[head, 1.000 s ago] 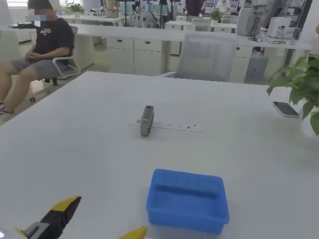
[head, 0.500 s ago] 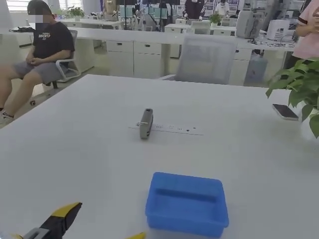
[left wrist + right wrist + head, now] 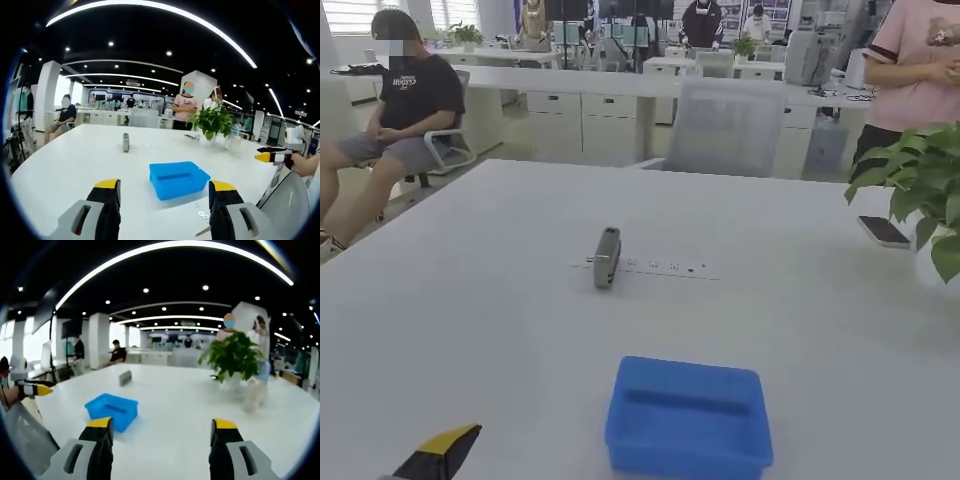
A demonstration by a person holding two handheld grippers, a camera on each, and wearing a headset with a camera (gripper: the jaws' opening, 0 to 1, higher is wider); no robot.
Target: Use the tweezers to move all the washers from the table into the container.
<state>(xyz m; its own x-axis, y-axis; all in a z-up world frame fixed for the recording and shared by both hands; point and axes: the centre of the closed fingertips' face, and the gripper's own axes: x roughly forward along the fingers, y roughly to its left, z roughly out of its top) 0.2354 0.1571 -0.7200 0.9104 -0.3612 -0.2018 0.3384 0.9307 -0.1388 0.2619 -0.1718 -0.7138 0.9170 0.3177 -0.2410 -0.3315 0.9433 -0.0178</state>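
Observation:
The blue container [image 3: 688,415] stands empty on the white table [image 3: 500,300], near its front edge. In the left gripper view, several small washers [image 3: 202,215] lie on the table just right of the blue container [image 3: 177,177], and a thin metal tip [image 3: 202,231], which looks like the tweezers, lies beside them. My left gripper [image 3: 165,197] is open and holds nothing. The right gripper [image 3: 162,437] is open too, with the blue container [image 3: 112,410] ahead to its left. One yellow fingertip [image 3: 442,452] pokes in at the head view's bottom left.
A grey socket block [image 3: 607,256] stands mid-table. A phone [image 3: 885,231] and a potted plant [image 3: 920,190] are at the right edge. An office chair [image 3: 725,125] stands behind the table. One person sits at the back left, another stands at the back right.
The head camera has tilted up, so the container and the yellow tip sit lower in the picture. A person in a pink shirt has come into view at the back right.

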